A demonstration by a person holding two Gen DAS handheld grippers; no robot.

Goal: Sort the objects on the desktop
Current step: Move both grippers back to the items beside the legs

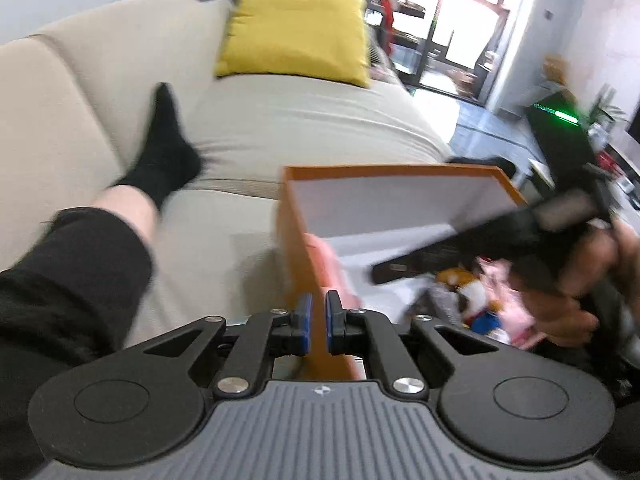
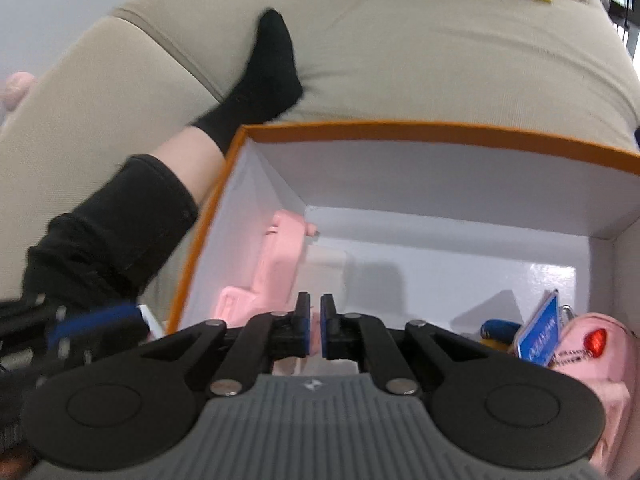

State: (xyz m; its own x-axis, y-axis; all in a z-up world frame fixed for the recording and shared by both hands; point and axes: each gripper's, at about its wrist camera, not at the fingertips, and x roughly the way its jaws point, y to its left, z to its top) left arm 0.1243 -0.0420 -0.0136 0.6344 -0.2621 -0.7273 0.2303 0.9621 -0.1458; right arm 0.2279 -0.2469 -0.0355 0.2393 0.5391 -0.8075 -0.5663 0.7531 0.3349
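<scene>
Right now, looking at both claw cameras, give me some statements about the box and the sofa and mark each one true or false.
1. The orange box has a white inside. True.
2. The box is empty. False: a pink plastic toy lies by its left wall, and a pink pouch and a blue card sit at the right.
3. The right claw holds the pink toy. False: its jaws are shut on nothing, above the box.
4. A yellow cushion lies on the beige sofa. True.
5. The left claw stands wide open. False: it is shut, at the box's orange wall.
</scene>
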